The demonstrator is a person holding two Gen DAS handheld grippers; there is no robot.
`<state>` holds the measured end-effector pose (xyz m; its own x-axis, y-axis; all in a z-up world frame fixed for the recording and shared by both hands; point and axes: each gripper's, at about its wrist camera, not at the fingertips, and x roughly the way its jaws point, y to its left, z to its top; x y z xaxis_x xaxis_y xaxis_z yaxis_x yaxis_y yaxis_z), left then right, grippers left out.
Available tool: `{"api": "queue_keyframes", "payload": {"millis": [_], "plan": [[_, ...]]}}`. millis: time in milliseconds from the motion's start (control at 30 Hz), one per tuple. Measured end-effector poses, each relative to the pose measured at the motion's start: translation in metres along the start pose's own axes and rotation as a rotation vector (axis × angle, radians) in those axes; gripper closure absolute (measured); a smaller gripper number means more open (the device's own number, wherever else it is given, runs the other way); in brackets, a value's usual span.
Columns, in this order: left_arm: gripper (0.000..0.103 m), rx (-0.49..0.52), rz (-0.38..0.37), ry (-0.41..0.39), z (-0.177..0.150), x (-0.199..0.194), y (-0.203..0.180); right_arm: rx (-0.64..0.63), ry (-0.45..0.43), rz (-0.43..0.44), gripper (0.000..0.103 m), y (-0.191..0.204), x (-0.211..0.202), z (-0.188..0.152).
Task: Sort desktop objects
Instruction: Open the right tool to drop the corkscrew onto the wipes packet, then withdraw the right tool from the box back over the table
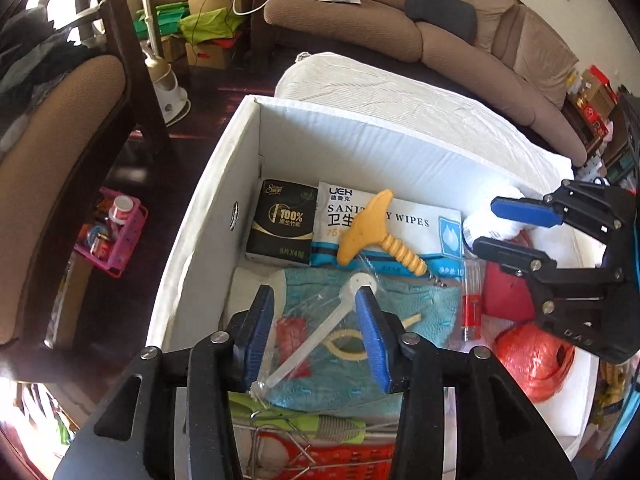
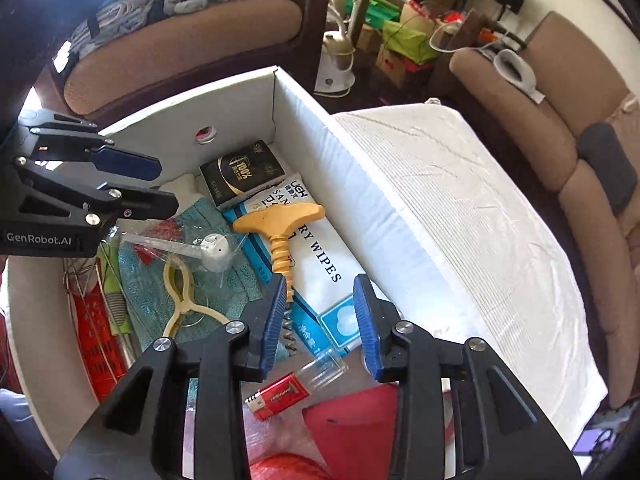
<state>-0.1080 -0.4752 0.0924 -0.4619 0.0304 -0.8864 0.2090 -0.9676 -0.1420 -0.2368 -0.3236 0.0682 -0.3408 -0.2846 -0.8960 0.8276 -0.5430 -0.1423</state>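
A white box [image 1: 208, 208] holds the sorted items. A yellow-handled corkscrew [image 1: 376, 232] lies on a sanitary wipes pack [image 1: 408, 220], beside a black tissue pack [image 1: 280, 224]. A white wrapped spoon [image 1: 320, 332] lies on a teal towel [image 1: 420, 308]. My left gripper [image 1: 318, 336] is open above the spoon, one finger on each side. My right gripper [image 2: 320, 320] is open over the wipes pack [image 2: 320, 256], its left finger beside the corkscrew [image 2: 280, 236]. A red lighter [image 2: 280, 396] lies below it. The right gripper also shows in the left wrist view [image 1: 486, 226].
Red string ball [image 1: 532, 356], a red item [image 1: 504, 292], a cream wishbone-shaped tool [image 2: 182, 300] and a red basket [image 1: 320, 456] also lie in the box. A white cushion [image 2: 460, 208] borders the box. Sofas, a chair and clutter surround it.
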Motion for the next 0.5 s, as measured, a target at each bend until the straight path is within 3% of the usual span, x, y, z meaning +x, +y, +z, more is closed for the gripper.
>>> {"api": "queue_keyframes", "payload": {"millis": [33, 100, 133, 267, 333, 400, 500], "plan": [[0.048, 0.011, 0.008, -0.004, -0.005, -0.007, -0.004, 0.018, -0.006, 0.011, 0.067, 0.0, -0.009, -0.002], [0.038, 0.026, -0.003, -0.01, -0.014, -0.021, -0.011, 0.041, -0.018, 0.009, 0.049, 0.003, -0.026, -0.01], [0.029, 0.032, -0.005, -0.014, -0.02, -0.027, -0.015, 0.045, -0.027, 0.003, 0.046, 0.007, -0.034, -0.015], [0.012, 0.078, 0.012, -0.022, -0.043, -0.048, -0.03, 0.069, -0.025, -0.009, 0.038, 0.021, -0.055, -0.036], [0.007, 0.082, -0.004, -0.013, -0.054, -0.054, -0.036, 0.079, -0.025, -0.016, 0.029, 0.028, -0.065, -0.046], [0.005, 0.088, -0.002, -0.008, -0.064, -0.059, -0.042, 0.081, -0.03, -0.027, 0.014, 0.037, -0.076, -0.057], [0.002, 0.094, 0.02, -0.028, -0.077, -0.072, -0.05, 0.108, -0.036, -0.022, 0.005, 0.046, -0.089, -0.07]]}}
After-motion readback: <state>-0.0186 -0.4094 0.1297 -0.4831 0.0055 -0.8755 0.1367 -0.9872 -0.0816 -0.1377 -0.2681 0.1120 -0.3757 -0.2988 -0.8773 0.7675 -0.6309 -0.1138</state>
